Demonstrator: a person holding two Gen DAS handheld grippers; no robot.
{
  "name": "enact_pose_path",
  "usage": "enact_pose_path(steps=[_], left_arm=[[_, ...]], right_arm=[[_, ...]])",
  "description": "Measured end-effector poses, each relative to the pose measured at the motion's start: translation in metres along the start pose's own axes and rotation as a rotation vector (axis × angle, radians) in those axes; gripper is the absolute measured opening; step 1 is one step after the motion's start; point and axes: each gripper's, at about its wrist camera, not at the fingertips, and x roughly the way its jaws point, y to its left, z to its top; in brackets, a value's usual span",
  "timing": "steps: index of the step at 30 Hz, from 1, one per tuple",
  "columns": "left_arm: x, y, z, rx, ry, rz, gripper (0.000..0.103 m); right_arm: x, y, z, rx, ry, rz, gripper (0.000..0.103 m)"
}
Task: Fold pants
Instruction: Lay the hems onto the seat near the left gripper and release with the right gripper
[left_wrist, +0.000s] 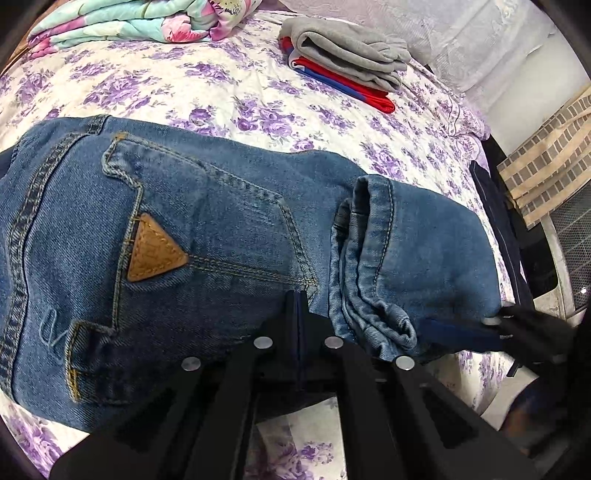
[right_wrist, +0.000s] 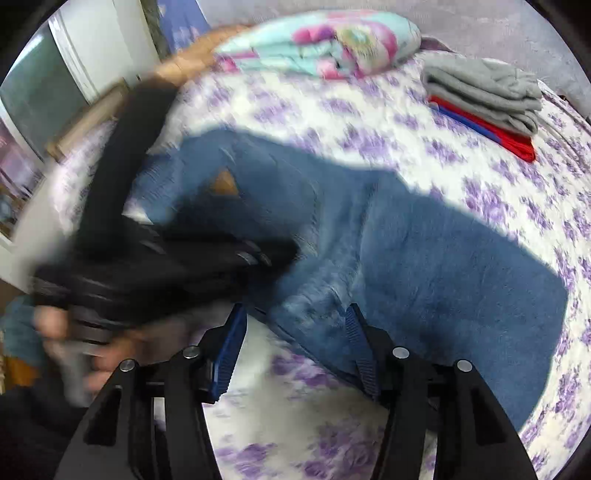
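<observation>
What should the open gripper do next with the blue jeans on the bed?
Probably close the right gripper on the jeans' near edge. Its jaws stand open with the denim edge between them, while the left gripper is shut on the jeans. The legs look already folded over, so another fold likely comes next.

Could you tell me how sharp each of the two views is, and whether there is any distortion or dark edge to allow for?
Left wrist view: sharp, the stitching on the jeans reads clearly. Right wrist view: smeared with motion blur, worst on the left gripper and the bedspread. Both views: strong fisheye bulge, dark corners round the lens.
</observation>
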Motion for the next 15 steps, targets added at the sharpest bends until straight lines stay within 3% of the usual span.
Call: enact_pose_path(steps=[1,2,3,5,7,11,15], left_arm=[[0.0,0.002,0.001,-0.008,0.001,-0.011,0.001],[0.0,0.002,0.001,-0.007,0.005,-0.014,0.001],[0.0,0.002,0.001,-0.004,0.004,-0.014,0.001],[0.001,0.003,0.001,-0.005,0.006,-0.016,0.001],[0.001,0.004,0.002,-0.005,0.007,-0.018,0.001],[0.001,0.002,0.001,0.008,0.004,-0.01,0.001],[0.002,0.001,0.002,0.013,0.004,-0.003,0.001]], right_arm=[[-0.01,0.0,0.006,-0.009,-0.043,-0.016,0.055],[-0.016,-0.001,0.01,-0.014,-0.083,-0.034,0.048],[-0.019,-0.005,0.017,-0.016,-0.113,-0.077,0.031],[-0.009,-0.023,0.033,0.029,-0.079,-0.081,0.008],[0.006,-0.035,0.04,0.05,-0.069,-0.116,0.008],[0.066,-0.069,0.046,0.125,0.038,-0.163,0.005],[0.06,-0.069,0.045,0.135,0.025,-0.158,0.006]])
